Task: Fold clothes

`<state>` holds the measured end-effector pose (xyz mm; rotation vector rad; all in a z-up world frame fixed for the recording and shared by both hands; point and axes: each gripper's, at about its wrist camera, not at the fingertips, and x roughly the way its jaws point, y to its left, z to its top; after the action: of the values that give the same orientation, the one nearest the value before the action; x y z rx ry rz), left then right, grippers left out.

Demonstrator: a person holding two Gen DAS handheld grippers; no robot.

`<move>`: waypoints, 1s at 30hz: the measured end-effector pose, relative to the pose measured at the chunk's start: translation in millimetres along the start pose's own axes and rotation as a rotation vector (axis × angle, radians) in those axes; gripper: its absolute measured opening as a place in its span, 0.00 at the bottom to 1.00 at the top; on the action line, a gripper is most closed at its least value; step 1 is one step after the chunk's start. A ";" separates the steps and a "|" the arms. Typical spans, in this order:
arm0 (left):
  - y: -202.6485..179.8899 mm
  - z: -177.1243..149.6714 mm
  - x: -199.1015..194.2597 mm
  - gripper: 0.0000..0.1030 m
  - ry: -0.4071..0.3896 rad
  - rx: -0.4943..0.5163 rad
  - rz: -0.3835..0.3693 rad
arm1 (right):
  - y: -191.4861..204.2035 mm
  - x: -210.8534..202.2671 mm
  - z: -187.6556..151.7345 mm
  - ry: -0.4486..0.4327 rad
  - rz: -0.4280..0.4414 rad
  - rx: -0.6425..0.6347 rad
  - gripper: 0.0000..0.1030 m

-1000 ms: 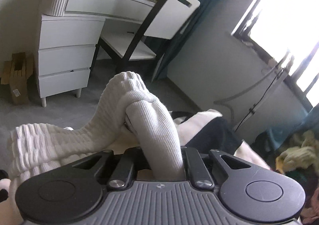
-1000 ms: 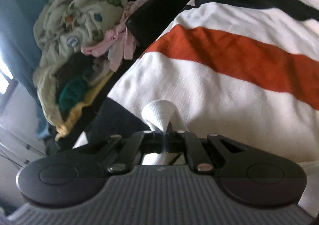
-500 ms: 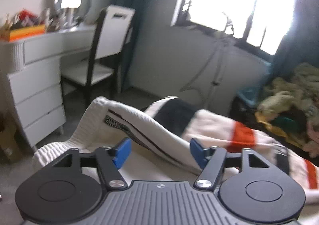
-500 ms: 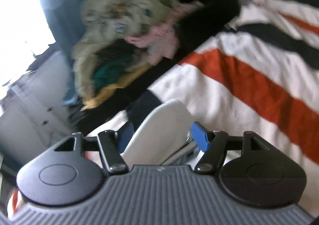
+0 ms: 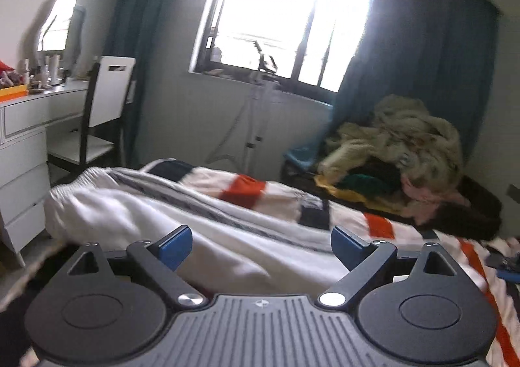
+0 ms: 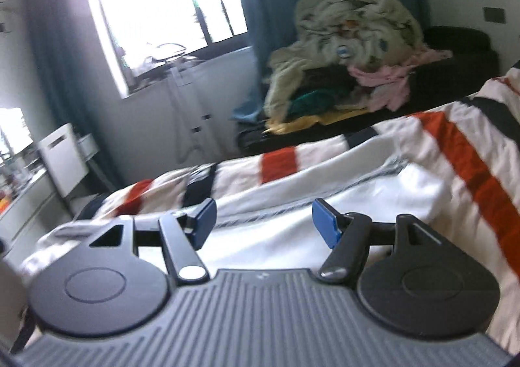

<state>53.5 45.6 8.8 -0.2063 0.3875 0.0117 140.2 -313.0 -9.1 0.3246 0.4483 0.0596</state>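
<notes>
Both hand-held grippers, left (image 5: 260, 245) and right (image 6: 261, 224), hover with jaws spread wide, holding nothing. The white garment (image 5: 201, 230) lies stretched along the striped bed (image 6: 471, 146), its ribbed end near the bed's edge. Whether this lay is a finished fold or one stage of folding cannot be judged. For any regrasp, pinch both layers at a hem and keep cloth off the edge. Open room lies to the right; the clothes pile (image 6: 351, 51), chair (image 5: 110, 97) and drawers (image 5: 22, 178) bound the rest.

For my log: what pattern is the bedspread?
The bedspread has white, orange-red and black stripes, clearest in the right wrist view.
</notes>
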 end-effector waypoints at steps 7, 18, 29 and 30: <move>-20.6 -54.0 -9.8 0.91 0.032 0.074 -0.034 | 11.1 -39.2 -47.8 0.034 0.014 -0.045 0.65; -2.8 -74.6 17.9 0.91 0.107 0.043 -0.014 | 8.0 -34.7 -45.6 -0.008 -0.043 -0.049 0.65; -1.0 -90.2 38.0 0.89 0.186 0.033 0.024 | 10.5 -24.8 -59.1 0.021 -0.032 -0.096 0.65; 0.0 -90.7 39.8 0.89 0.192 0.028 0.025 | 9.0 -24.3 -59.2 0.020 -0.025 -0.087 0.65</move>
<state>56.4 26.1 -88.3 -0.1756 0.5810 0.0107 92.8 -290.1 -46.5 0.2330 0.4679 0.0575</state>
